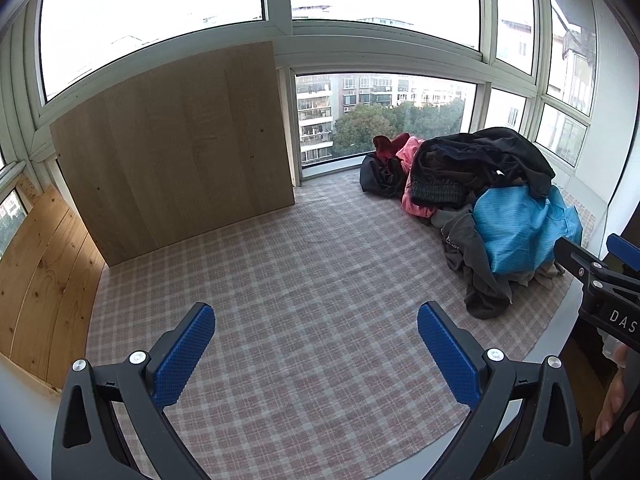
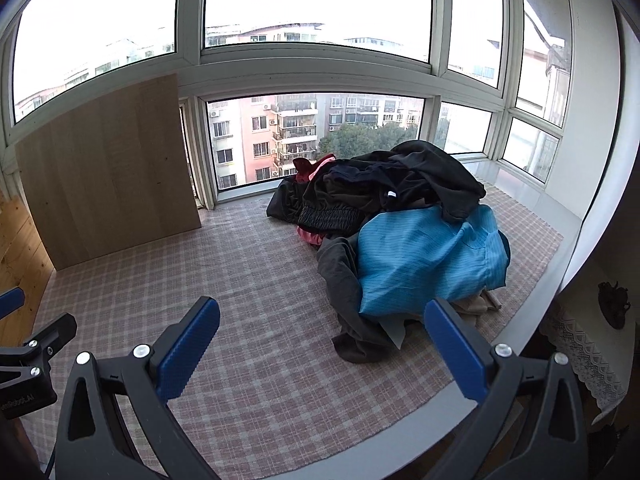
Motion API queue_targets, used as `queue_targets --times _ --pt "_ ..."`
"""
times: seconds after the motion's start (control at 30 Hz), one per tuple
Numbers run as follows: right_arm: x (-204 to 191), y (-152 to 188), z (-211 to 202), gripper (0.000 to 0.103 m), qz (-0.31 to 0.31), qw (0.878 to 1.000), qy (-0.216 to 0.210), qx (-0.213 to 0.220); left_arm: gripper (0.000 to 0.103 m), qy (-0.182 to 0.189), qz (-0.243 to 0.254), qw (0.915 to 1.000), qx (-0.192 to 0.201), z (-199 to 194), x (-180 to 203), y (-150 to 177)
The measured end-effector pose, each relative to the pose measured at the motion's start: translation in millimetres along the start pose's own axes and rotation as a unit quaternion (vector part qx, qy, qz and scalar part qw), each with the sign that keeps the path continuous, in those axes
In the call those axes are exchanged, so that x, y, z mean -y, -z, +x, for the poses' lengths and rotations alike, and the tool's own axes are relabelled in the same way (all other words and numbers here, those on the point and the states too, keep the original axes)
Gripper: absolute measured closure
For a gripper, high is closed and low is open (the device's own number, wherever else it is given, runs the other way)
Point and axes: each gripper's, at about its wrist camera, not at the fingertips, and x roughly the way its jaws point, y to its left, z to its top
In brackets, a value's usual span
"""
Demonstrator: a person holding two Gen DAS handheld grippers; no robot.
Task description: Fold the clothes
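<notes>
A heap of unfolded clothes (image 1: 480, 196) lies on the checked cloth at the right: a bright blue garment (image 1: 520, 228) in front, black garments on top, a dark grey one spilling forward, pink and red ones behind. My left gripper (image 1: 316, 316) hovers open over bare cloth, left of the heap, holding nothing. In the right wrist view the same heap (image 2: 400, 232) fills the middle, its blue garment (image 2: 428, 260) nearest. My right gripper (image 2: 322, 310) is open and empty, its right finger just short of the dark grey garment (image 2: 352, 320).
A pink-and-grey checked cloth (image 1: 280, 280) covers the table. A pale wooden board (image 1: 176, 148) leans upright at the back left, with a pine panel (image 1: 44, 280) at the far left. Windows enclose the back and right. The table's pale edge (image 2: 532, 308) curves on the right.
</notes>
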Motion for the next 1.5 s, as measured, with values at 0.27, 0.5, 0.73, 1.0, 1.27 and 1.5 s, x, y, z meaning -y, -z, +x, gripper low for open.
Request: queue_targets --times 0.27,0.5,0.73,1.0,1.27,1.5 --pt "10.6 4.2 -3.5 0.000 0.019 0.999 0.028 -0.002 0.001 0.015 0.026 0.9995 0.012 -1.3 8.6 -4.1" --pt "19.6 9.0 0.1 0.000 0.035 0.999 0.019 -0.008 0.001 0.034 0.061 0.9975 0.015 3.5 24.4 -5.7" --pt "48.1 12.9 15.2 0.000 0.043 0.999 0.005 0.004 0.001 0.048 0.037 0.9982 0.005 17.9 34.2 -10.7" --pt "116.3 6.4 59.9 0.000 0.038 0.999 -0.016 0.009 0.001 0.068 0.004 0.9970 0.035 37.9 61.8 -15.6" --pt "201.0 -31.2 122.5 0.000 0.059 0.997 -0.049 -0.010 0.001 0.025 0.013 0.9994 0.019 71.8 133.1 -46.0" --pt "257.2 -56.2 163.9 0.000 0.049 0.997 -0.058 0.003 0.001 0.005 0.017 0.9998 0.011 92.9 183.5 -69.8"
